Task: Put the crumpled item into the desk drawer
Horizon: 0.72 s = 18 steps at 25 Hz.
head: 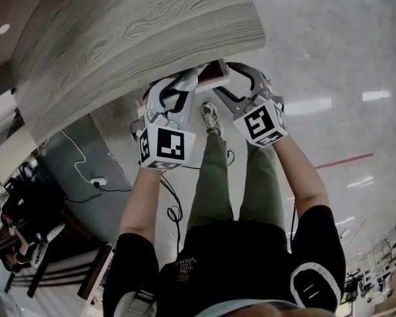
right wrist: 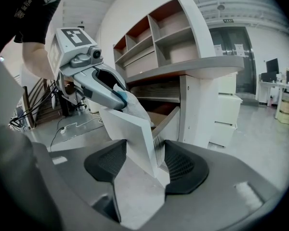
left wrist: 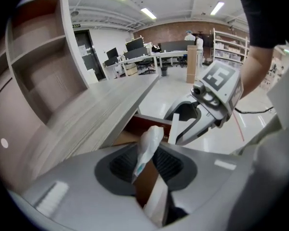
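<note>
A white crumpled item (left wrist: 147, 148) hangs between the pads of my left gripper (left wrist: 145, 166), over the open desk drawer (left wrist: 147, 125). The pads stand slightly apart and do not squeeze it. In the head view, that left gripper (head: 183, 88) and the crumpled item (head: 187, 79) sit just under the wood-grain desk top (head: 138, 38). My right gripper (right wrist: 144, 165) is shut on the drawer's white front panel (right wrist: 130, 134), and the brown drawer interior (right wrist: 160, 117) shows behind it. The right gripper view also catches the left gripper (right wrist: 116, 97) with the crumpled item (right wrist: 133, 109) at its tips.
An open shelf unit (right wrist: 159, 37) stands on the desk. A white drawer cabinet (right wrist: 226, 114) stands to the desk's right. The person's legs and shoe (head: 211, 119) are below the drawer. A power strip with cables (head: 98, 181) lies on the floor at the left, beside dark furniture (head: 26, 223).
</note>
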{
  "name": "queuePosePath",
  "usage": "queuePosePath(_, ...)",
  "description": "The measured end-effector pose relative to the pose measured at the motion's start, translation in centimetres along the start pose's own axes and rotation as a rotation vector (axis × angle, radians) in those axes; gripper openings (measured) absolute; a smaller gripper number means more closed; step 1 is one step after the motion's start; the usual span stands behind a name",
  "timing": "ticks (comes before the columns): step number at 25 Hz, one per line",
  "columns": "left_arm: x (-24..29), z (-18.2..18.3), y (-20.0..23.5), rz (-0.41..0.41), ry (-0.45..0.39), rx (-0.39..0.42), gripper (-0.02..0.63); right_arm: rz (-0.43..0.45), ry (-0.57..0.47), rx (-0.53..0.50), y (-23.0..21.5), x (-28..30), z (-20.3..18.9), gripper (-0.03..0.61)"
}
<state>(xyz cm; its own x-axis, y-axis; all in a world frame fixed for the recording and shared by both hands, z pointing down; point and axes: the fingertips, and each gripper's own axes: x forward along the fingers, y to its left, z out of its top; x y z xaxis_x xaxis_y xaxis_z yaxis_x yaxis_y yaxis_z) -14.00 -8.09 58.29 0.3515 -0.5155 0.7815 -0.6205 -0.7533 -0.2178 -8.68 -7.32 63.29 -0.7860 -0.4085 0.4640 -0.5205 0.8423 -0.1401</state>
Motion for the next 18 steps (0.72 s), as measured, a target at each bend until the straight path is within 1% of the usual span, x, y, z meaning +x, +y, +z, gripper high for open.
queuePosePath(4, -0.3, 0.0, -0.3, -0.042, -0.008, -0.023, 0.129, -0.001, 0.009, -0.002, 0.1, 0.0, -0.1, 0.222)
queuePosePath(7, -0.9, -0.1, -0.5, -0.055, 0.000, -0.017, 0.176, -0.002, 0.016, -0.002, 0.1, -0.1, -0.3, 0.222)
queuePosePath(12, -2.3, -0.6, -0.4, -0.060, 0.022, 0.011, 0.181, -0.003, 0.003, 0.012, 0.0, -0.1, 0.0, 0.222)
queuePosePath(18, -4.1, -2.7, -0.7, -0.052, 0.062, 0.054, 0.181, -0.006, -0.002, 0.017, 0.1, -0.1, 0.2, 0.222)
